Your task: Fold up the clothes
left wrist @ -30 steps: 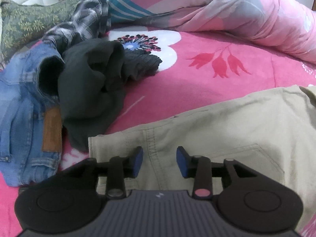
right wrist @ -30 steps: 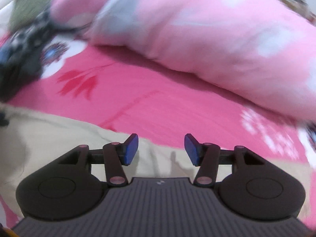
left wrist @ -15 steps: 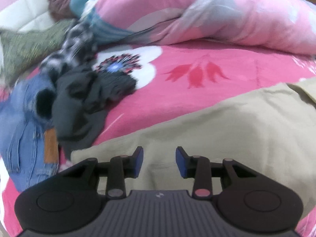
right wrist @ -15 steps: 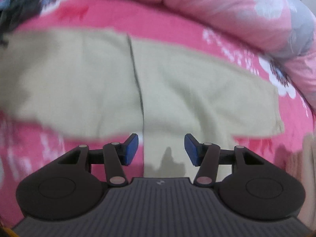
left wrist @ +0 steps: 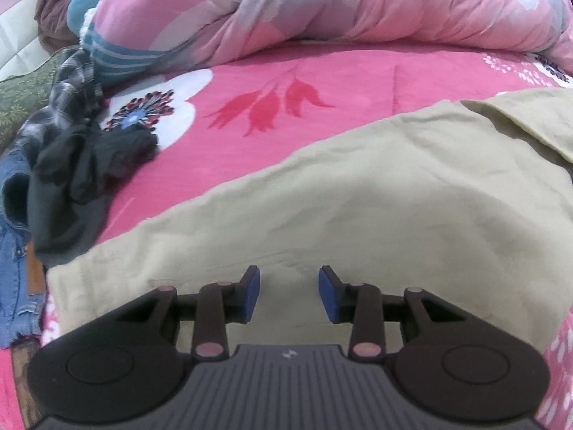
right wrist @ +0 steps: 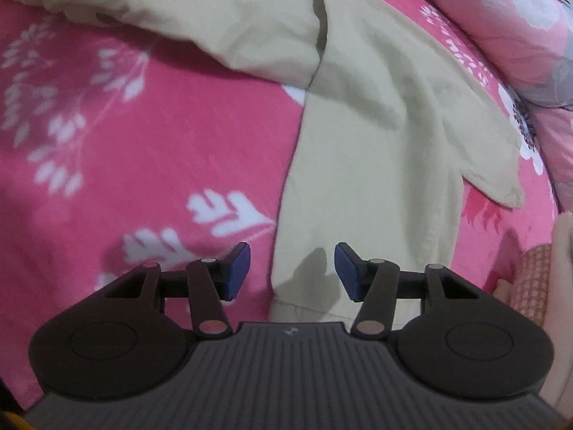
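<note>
Beige trousers (left wrist: 394, 197) lie spread on a pink floral bedspread (left wrist: 322, 82). In the left wrist view my left gripper (left wrist: 289, 294) is open and empty, just above the waist end of the trousers. In the right wrist view the trouser legs (right wrist: 376, 125) run away from me, one leg reaching down to the camera. My right gripper (right wrist: 292, 272) is open and empty, hovering over the hem of that leg, with its left finger (right wrist: 236, 272) over the bedspread (right wrist: 125, 125).
A pile of other clothes lies at the left: a dark garment (left wrist: 82, 168), blue jeans (left wrist: 14, 251) and a plaid shirt (left wrist: 68, 89). A rolled pink duvet (left wrist: 358, 7) runs along the back and shows at the right wrist view's upper right (right wrist: 501, 18).
The left gripper has pulled back and risen, so more of the trousers shows. The right gripper has swung down from the duvet to the trouser leg hem. Both stay open.
</note>
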The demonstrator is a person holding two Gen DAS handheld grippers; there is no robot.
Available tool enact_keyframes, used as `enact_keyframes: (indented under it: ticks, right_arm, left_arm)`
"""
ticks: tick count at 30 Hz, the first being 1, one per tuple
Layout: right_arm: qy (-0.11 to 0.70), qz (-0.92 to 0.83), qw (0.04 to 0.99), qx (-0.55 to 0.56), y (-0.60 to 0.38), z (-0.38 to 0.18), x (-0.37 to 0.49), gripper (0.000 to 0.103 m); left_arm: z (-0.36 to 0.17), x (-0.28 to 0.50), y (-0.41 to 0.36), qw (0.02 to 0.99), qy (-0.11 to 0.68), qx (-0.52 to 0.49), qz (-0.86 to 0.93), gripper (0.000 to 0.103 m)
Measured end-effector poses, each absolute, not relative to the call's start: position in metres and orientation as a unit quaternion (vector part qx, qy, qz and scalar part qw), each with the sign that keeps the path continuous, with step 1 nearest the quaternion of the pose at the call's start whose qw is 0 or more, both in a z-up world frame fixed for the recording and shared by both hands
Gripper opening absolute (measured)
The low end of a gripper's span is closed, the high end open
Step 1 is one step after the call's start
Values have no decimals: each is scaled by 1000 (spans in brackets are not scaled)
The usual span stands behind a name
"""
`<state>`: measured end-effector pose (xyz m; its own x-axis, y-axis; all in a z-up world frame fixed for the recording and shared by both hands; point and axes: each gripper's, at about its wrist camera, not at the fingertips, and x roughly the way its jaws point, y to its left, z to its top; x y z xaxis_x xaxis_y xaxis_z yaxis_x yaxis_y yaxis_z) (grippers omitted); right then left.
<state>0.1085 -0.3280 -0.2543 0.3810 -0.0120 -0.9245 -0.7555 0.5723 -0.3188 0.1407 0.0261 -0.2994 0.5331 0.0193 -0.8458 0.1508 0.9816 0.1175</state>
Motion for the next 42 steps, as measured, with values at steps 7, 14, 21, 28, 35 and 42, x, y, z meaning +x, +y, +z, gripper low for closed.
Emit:
enact_keyframes:
  ticks: [7,14,21,28,35,42]
  right_arm:
    - [484,276,730,-395,-340,-268,119,0]
    - [451,222,770,-393,-378,-216,166,1]
    - [390,178,787,-444,-429,-149,265,1]
    - [413,181,760,-467,-443,-157,371,1]
    - [444,187,731,-483,-434,-210,429,1]
    - [464,187,721,-479,-428,-255,468,1]
  left_arm:
    - [-307,140,12,873,476,101,-40,38]
    - [-307,142,11,874,474,99,-33,39]
    - [-307,147,11,877,471,95,-27,39]
    - [-309,155,8,876,470,104,-27,39]
    - [-311,164,7,872,475,117,-29,40]
    - [-313,165,6,869,477,130,-36,41]
